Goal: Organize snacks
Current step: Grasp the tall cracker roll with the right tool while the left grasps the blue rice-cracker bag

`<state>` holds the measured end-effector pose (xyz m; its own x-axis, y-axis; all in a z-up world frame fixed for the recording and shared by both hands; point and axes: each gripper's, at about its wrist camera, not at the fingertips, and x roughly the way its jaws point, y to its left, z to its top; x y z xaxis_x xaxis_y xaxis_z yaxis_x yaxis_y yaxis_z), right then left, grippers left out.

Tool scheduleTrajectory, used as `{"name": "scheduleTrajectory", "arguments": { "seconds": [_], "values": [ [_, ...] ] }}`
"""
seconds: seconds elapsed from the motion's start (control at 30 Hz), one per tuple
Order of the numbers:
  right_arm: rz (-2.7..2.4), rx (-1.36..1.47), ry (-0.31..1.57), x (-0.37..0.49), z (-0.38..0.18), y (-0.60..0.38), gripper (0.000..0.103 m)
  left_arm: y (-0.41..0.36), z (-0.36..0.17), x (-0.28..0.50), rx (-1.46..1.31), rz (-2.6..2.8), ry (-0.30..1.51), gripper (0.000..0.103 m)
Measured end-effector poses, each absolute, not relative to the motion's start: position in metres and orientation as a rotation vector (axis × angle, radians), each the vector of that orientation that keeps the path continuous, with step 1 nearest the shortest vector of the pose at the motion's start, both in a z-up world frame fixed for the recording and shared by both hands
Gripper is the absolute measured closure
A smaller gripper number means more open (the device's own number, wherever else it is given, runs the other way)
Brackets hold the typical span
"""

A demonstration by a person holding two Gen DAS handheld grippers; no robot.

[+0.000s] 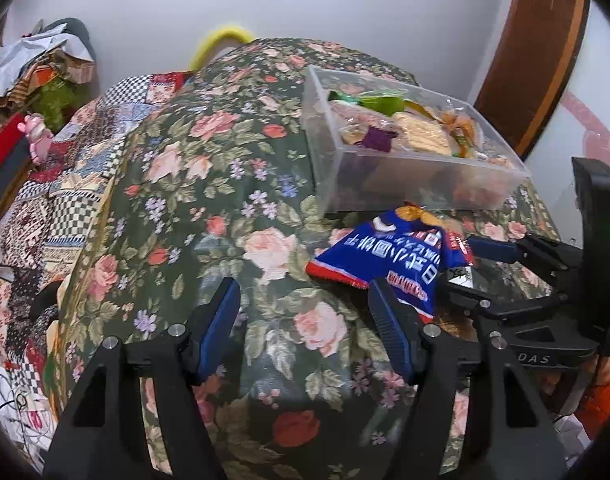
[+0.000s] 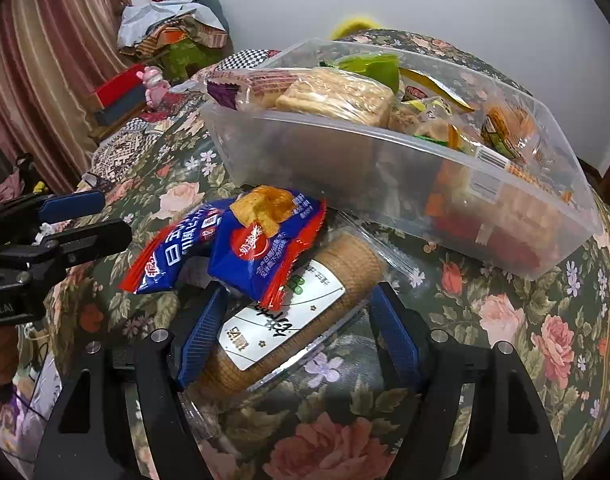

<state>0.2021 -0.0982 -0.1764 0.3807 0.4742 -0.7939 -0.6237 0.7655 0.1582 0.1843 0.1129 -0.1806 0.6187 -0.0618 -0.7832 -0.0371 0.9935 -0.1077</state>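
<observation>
A clear plastic bin [image 1: 417,178] [image 2: 345,168] holding several snack packs stands on the floral cloth. In front of it lies a blue and red snack bag [image 1: 385,264] [image 2: 225,248], partly on top of a clear-wrapped roll of round biscuits [image 2: 297,312]. My right gripper [image 2: 301,336] is open, its jaws on either side of the biscuit roll, which lies on the cloth; it also shows in the left wrist view [image 1: 477,264]. My left gripper [image 1: 305,320] is open and empty, just left of the blue bag; it also shows in the right wrist view [image 2: 93,220].
The floral cloth [image 1: 233,200] covers a rounded surface that drops off to the left onto a patchwork quilt [image 1: 65,184]. A pile of clothes and boxes [image 2: 173,40] and a pink toy [image 1: 37,136] sit at the far left. A wooden door frame [image 1: 533,64] is at the right.
</observation>
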Motion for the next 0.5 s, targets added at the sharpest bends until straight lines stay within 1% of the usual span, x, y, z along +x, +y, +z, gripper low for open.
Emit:
{"name": "scheduleTrajectory", "arguments": {
  "seconds": [0.1, 0.17, 0.27, 0.33, 0.5],
  "values": [
    [0.699, -0.161, 0.959, 0.203, -0.175, -0.112, 0.032, 0.106, -0.176, 0.186, -0.121, -0.054, 0.883, 0.030],
    [0.685, -0.164, 0.960, 0.201, -0.174, -0.123, 0.032, 0.100, -0.174, 0.187, -0.117, -0.074, 0.875, 0.024],
    [0.669, -0.152, 0.970, 0.200, -0.175, -0.139, 0.032, 0.087, -0.175, 0.191, -0.097, -0.126, 0.874, 0.017],
    [0.663, -0.138, 0.981, 0.200, -0.175, -0.149, 0.032, 0.076, -0.180, 0.196, -0.067, -0.147, 0.889, 0.016],
    [0.667, -0.105, 0.987, 0.200, -0.175, -0.161, 0.032, 0.060, -0.195, 0.215, -0.029, -0.183, 0.940, 0.015]
  ]
}}
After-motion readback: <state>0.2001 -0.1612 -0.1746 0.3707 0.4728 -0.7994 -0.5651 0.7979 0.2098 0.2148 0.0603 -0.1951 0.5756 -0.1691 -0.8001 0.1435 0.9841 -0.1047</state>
